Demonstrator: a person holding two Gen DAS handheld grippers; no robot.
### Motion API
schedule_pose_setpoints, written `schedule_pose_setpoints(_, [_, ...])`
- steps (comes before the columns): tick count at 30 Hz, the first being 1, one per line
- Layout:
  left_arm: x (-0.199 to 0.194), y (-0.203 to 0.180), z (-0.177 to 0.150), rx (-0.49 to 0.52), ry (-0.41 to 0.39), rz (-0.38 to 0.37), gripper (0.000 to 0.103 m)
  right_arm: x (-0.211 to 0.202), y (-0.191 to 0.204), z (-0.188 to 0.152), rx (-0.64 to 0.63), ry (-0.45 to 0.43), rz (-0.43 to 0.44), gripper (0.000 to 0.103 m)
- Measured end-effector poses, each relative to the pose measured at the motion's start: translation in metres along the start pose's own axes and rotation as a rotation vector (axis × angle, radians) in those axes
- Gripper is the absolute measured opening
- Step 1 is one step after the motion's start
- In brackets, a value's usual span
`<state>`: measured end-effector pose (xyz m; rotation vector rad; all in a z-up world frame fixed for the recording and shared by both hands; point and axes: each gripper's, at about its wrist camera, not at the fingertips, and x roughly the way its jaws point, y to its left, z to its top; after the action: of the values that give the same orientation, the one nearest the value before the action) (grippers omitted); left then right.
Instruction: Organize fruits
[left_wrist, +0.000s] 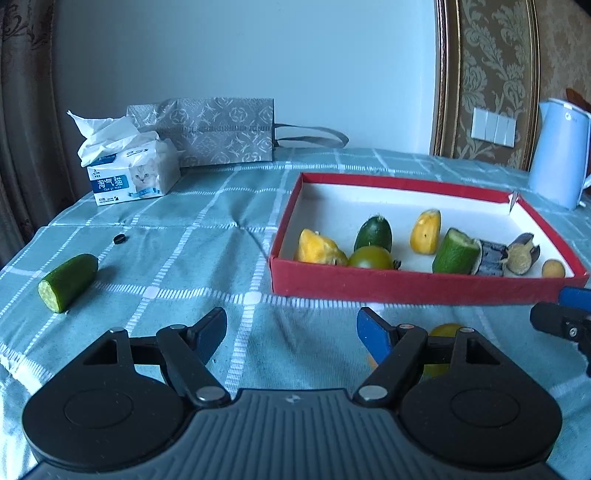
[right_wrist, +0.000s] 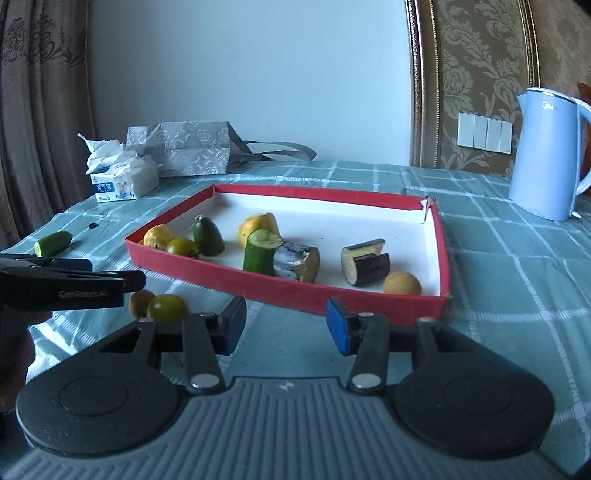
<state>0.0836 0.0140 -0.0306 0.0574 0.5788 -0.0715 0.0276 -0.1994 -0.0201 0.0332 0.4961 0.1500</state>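
In the left wrist view the left gripper (left_wrist: 291, 334) is held with jaws wide apart and empty; the cucumber (left_wrist: 68, 281) lies on the cloth (left_wrist: 207, 236) at the left edge — up and left of the fingers, long axis slanting toward upper right, cut face nearest. It is stubby, dark green, pale inside. The left hand is judged nearer. The right gripper (right_wrist: 286, 325) is seen partly open, nothing between. Most pieces already sit in the red box (right_wrist: 284, 291).

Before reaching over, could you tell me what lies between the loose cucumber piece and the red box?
Only bare tablecloth between cucumber piece and red box, per left wrist view.
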Motion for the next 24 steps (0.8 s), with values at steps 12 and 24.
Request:
schedule_pose_setpoints(12, [0.0005, -0.0110, -0.0037, 0.075, 0.009, 0.003, 0.082, -0.0020, -0.0007, 0.0002, 0.016, 0.004, 0.017, 0.049])
schedule_pose_setpoints(24, [0.0075, -0.0082, -0.0006, 0.039, 0.024, -0.020, 0.082, 0.0015, -0.0008, -0.0004, 0.030, 0.040, 0.072, 0.049])
